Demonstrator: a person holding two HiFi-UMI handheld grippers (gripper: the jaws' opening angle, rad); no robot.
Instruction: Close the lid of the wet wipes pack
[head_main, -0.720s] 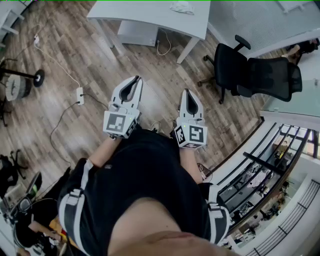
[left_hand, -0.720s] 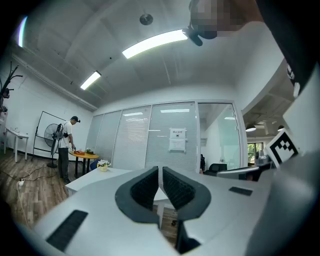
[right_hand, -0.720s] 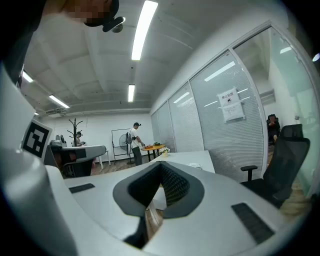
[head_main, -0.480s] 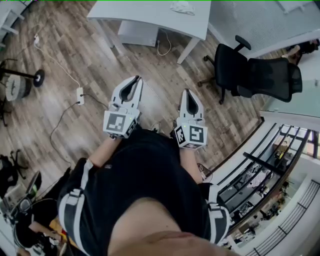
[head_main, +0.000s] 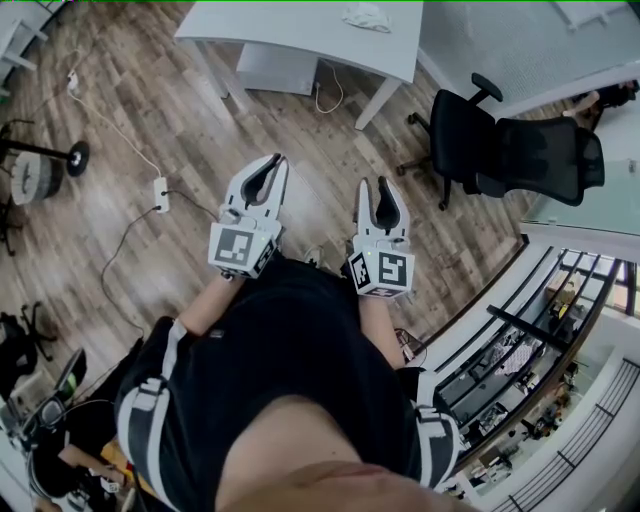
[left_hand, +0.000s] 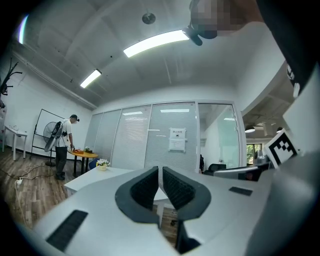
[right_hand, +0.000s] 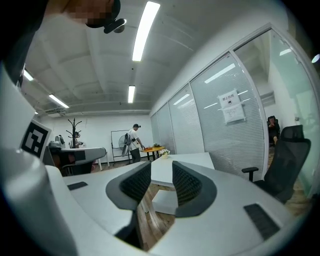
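Observation, head view: the person stands on a wood floor (head_main: 150, 110) and holds both grippers out at waist level, side by side and well apart from the white table (head_main: 290, 25) ahead.

Change noted against the pictures taken shortly before: the right gripper (head_main: 377, 185) then had its jaws together at the tips. They now stand clearly apart. The right gripper view confirms the gap, with only the table edge and floor seen through it; nothing lies between the pads. No other change is recorded: both grippers keep the same place, and the room is as it was.

The left gripper (head_main: 272, 160) has its jaws closed to a thin slit, as before. Its own view shows nothing in that slit.

Task item: the wet wipes pack cannot be made out in any view. 1 small pale object (head_main: 365, 15) lies at the far edge of the white table, too small to identify. The left gripper view shows a small pot of flowers (left_hand: 102, 163) on that table.

Surroundings: a black office chair (head_main: 520, 150) stands to the right of the table; a cable with a power strip (head_main: 160, 190) runs across the floor at left. A second person (left_hand: 64, 145) stands at an orange table (left_hand: 86, 155) in the background.
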